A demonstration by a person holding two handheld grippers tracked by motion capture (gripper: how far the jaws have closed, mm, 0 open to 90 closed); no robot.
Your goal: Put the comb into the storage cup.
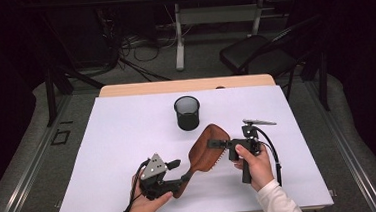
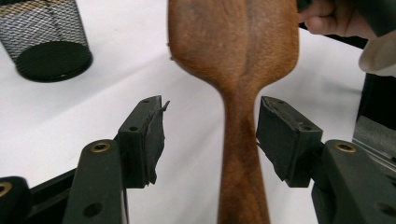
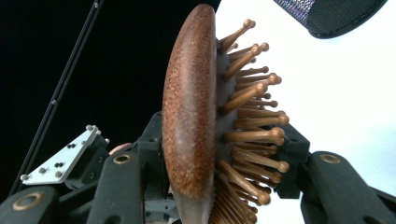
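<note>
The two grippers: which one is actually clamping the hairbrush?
The right gripper: its jaws press on both sides of the hairbrush head. The left gripper has its jaws spread, standing clear of the handle between them.

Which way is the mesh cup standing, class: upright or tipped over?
Upright. In the high view the black mesh cup stands on its base on the white table, round open mouth facing up, apart from the wooden hairbrush.

brush handle end point(image 2: 243, 196): cut off by the bottom edge
mesh cup point(image 3: 327, 14): cut by the top edge, blurred
</note>
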